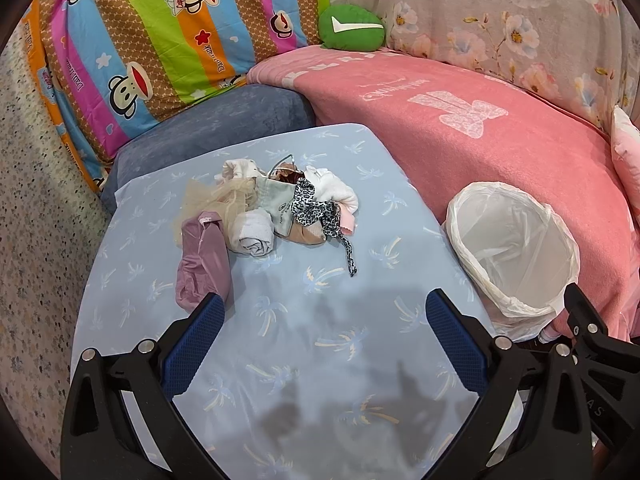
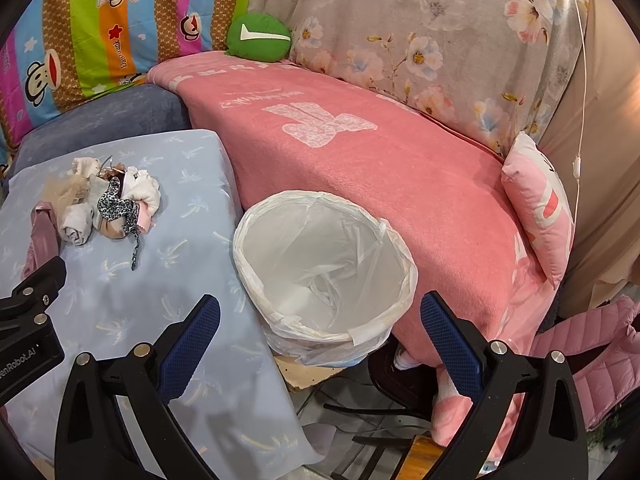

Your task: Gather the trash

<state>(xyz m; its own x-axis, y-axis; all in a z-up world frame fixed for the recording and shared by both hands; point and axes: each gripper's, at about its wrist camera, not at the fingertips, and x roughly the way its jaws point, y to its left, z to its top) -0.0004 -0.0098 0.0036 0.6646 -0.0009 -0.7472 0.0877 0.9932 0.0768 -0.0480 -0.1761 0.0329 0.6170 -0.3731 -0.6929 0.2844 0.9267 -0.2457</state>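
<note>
Left wrist view: striped monkey-print bedsheet (image 1: 132, 40) at upper left, text "Paul frank" and "Captain" readable. Pile of crumpled cloth scraps (image 1: 264, 212) at centre on light blue palm-print cover (image 1: 320, 320): mauve piece, white rolls, leopard-print strip, beige mesh. Left gripper (image 1: 325, 312) at bottom, blue-padded fingers wide apart, holding nothing.

Right wrist view: white plastic-lined round bin (image 2: 324, 268) at centre, just beside the cover, against pink blanket (image 2: 380, 152). Pile at left. Right gripper (image 2: 320, 316) fingers wide apart, empty. Left gripper's body at left edge, partial text "enRobot.AI".
</note>
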